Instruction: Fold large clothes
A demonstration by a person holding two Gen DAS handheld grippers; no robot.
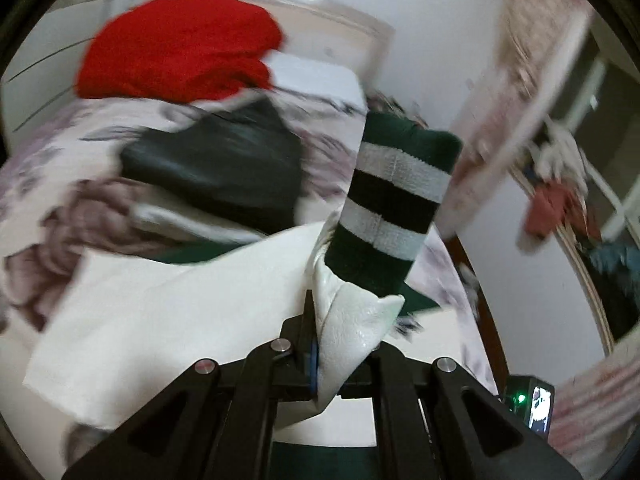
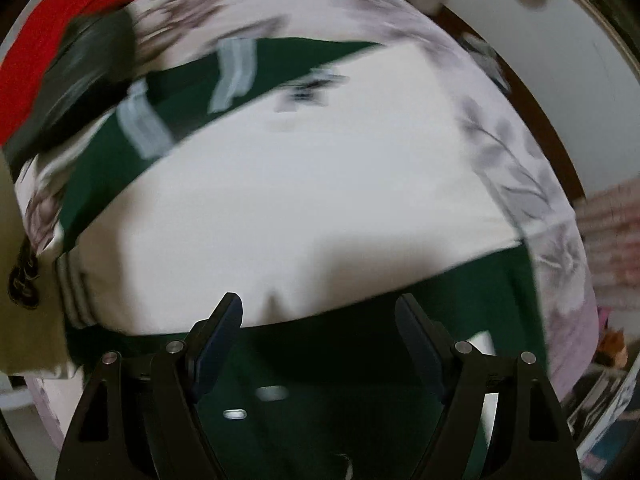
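Observation:
A green and white jacket lies on a floral bed. In the left wrist view my left gripper (image 1: 344, 320) is shut on its white leather sleeve (image 1: 352, 332), just below the green cuff with white stripes (image 1: 396, 200), which sticks up above the fingers. The sleeve's white panel (image 1: 180, 312) trails to the left. In the right wrist view my right gripper (image 2: 320, 316) is open and empty, just above the jacket's green body (image 2: 360, 360). The white sleeve (image 2: 300, 200) lies flat across the body, with a green striped band (image 2: 144, 120) beyond it.
A red garment (image 1: 180, 48) and a dark folded garment (image 1: 224, 168) sit on the floral bedsheet (image 1: 48, 184) behind the jacket. A white wall, a mirror frame (image 1: 592, 280) and a patterned hanging (image 1: 520, 100) stand to the right. The bed's edge (image 2: 560, 248) curves at right.

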